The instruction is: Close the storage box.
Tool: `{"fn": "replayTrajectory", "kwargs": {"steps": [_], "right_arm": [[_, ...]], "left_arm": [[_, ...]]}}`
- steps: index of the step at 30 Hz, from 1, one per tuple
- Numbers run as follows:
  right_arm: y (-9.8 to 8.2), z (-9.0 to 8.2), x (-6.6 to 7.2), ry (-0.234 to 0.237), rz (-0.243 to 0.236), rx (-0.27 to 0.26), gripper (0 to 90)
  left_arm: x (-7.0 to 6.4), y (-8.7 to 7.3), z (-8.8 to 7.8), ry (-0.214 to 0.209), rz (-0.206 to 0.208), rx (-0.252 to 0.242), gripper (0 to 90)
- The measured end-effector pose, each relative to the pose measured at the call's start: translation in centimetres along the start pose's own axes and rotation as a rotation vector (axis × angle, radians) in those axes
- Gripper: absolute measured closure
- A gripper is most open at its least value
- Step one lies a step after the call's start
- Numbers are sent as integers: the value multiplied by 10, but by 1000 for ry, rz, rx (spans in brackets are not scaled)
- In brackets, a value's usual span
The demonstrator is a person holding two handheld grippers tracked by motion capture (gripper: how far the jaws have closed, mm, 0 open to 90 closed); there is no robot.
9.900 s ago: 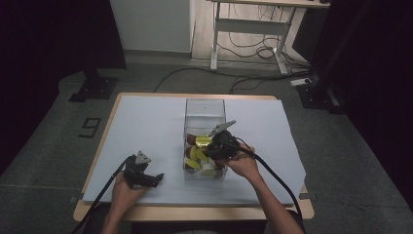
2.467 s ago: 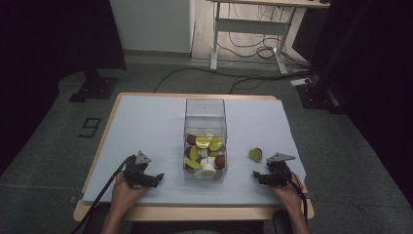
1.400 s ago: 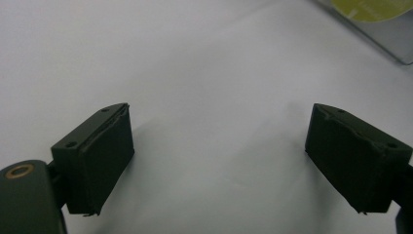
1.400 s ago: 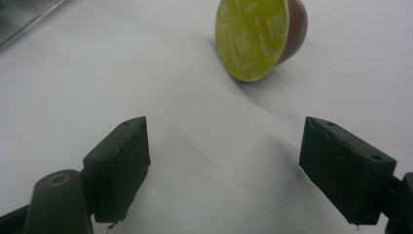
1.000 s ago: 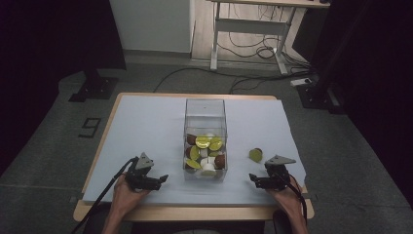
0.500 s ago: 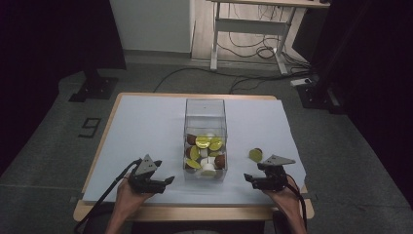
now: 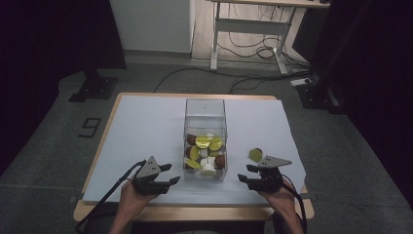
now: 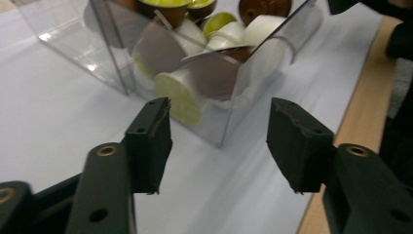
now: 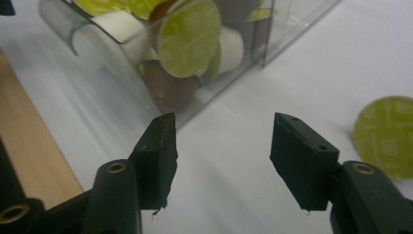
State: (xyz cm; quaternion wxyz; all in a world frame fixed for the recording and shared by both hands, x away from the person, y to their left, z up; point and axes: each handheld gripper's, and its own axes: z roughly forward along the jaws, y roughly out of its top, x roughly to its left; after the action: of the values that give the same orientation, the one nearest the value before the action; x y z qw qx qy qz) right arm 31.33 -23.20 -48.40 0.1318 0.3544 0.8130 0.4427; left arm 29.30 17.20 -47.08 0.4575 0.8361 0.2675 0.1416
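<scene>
Clear acrylic box (image 7: 205, 139) sits mid-table on the white sheet (image 7: 146, 126), packed at its near end with coffee capsules (image 7: 204, 153): green-lidded, brown and white ones.

One loose green-lidded capsule (image 7: 255, 154) lies on the sheet at 3 o'clock from the box, apart from it. I see it at the right edge in the right gripper view too (image 9: 384, 136), foil face up.

Left gripper (image 7: 168, 174) is at about 7 o'clock from the box, near the table's front edge (image 7: 195, 213), tips aimed at the box. Its jaws have just been closing and now stand part-way apart. Nothing between them. In the left gripper view (image 8: 218, 142) the gap frames the box's near corner, no contact.

Right gripper (image 7: 245, 174) is at about 5 o'clock from the box, tips pointing at it as well. Its jaws have also just been closing and are about half apart, holding nothing. In the right gripper view (image 9: 221, 156) I see bare sheet between the pads. Loose capsule is at 6 o'clock behind that gripper's grey plate in the high view, not touching.
</scene>
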Motion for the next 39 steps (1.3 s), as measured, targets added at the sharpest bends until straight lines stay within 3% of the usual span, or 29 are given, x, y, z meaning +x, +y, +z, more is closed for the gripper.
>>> {"fn": "replayTrajectory", "kwargs": {"steps": [7,15,25,39], "right_arm": [[6,-1,14,23,-47,-32,547],[10,0,30,27,-103,-44,648],[15,4,45,75,-119,-36,702],[27,20,63,106,-182,-16,789]], "left_arm": [[-9,4,0,-18,6,-12,509],[-23,7,4,0,37,-5,561],[-31,11,14,-9,35,10,624],[-38,18,27,-17,50,14,687]]}}
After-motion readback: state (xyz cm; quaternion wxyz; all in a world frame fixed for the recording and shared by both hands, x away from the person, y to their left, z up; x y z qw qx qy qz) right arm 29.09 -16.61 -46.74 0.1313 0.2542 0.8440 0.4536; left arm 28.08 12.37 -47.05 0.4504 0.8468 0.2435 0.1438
